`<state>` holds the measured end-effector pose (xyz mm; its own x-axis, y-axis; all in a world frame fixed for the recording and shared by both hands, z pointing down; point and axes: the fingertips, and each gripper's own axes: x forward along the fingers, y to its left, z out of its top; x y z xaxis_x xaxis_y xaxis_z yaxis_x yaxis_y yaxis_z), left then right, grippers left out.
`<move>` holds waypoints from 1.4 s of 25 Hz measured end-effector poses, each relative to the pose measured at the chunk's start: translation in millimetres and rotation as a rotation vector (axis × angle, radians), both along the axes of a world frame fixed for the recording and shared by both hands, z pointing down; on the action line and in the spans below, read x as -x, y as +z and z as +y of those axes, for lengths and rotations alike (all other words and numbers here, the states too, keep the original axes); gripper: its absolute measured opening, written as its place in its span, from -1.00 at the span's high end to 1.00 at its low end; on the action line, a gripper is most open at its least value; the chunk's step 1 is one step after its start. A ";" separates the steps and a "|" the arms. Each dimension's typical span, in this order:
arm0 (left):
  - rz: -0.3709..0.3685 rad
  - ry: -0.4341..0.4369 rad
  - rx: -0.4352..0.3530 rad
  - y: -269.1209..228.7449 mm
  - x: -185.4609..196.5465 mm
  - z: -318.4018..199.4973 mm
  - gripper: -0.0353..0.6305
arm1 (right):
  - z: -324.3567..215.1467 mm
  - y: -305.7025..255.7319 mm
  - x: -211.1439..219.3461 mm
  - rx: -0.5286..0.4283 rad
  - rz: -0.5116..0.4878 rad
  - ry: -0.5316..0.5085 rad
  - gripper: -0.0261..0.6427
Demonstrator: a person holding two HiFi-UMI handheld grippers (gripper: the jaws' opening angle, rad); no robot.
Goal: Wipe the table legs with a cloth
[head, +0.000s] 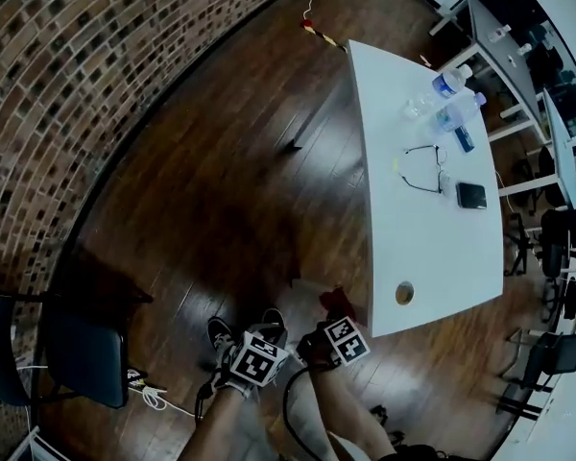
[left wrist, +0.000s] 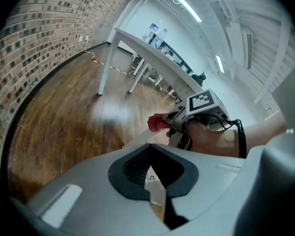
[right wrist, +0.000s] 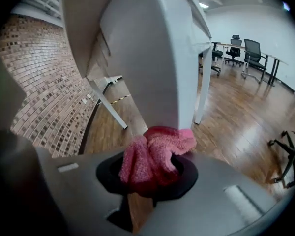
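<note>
A white table (head: 422, 248) stands on the wood floor. Its near corner leg (right wrist: 152, 58) rises right in front of my right gripper (right wrist: 152, 173). That gripper is shut on a pink-red cloth (right wrist: 155, 156), bunched between the jaws and touching the leg. The head view shows the cloth (head: 332, 302) under the table's near corner, with the right gripper's marker cube (head: 344, 339) just below it. My left gripper (left wrist: 155, 176) hangs to the left of the right one, jaws a little apart with nothing between them. It looks at the right gripper (left wrist: 174, 124) and the cloth (left wrist: 157, 122).
On the table lie two water bottles (head: 449, 94), glasses (head: 424, 167) and a phone (head: 471, 196). A dark chair (head: 86, 353) stands at the left by the brick wall (head: 58, 84). More tables and office chairs (head: 547, 257) fill the right side. My shoes (head: 221, 336) are below.
</note>
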<state>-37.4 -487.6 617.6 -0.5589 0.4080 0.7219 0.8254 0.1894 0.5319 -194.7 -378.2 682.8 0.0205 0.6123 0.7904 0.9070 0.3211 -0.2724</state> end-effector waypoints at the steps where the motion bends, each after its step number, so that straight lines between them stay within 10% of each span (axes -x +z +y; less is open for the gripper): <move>1: -0.004 0.012 0.012 11.9 -3.4 1.4 0.89 | 3.6 11.5 -0.6 0.008 -0.008 0.010 0.70; 12: -0.115 0.009 0.023 164.0 -14.4 35.7 0.89 | 8.4 190.4 -21.5 -0.039 -0.023 0.066 0.71; 26: -0.124 0.228 0.053 363.8 -33.9 105.6 0.89 | 2.2 466.7 -11.7 -0.121 -0.065 0.130 0.72; 35: -0.108 0.199 0.027 383.3 -83.7 127.4 0.89 | 0.8 489.8 -5.7 -0.155 -0.085 0.184 0.71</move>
<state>46.3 -360.2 1000.9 -0.7039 0.3008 0.6435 0.7087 0.3581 0.6079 -189.1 -377.4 1172.7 -0.1505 0.4709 0.8693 0.8467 0.5153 -0.1326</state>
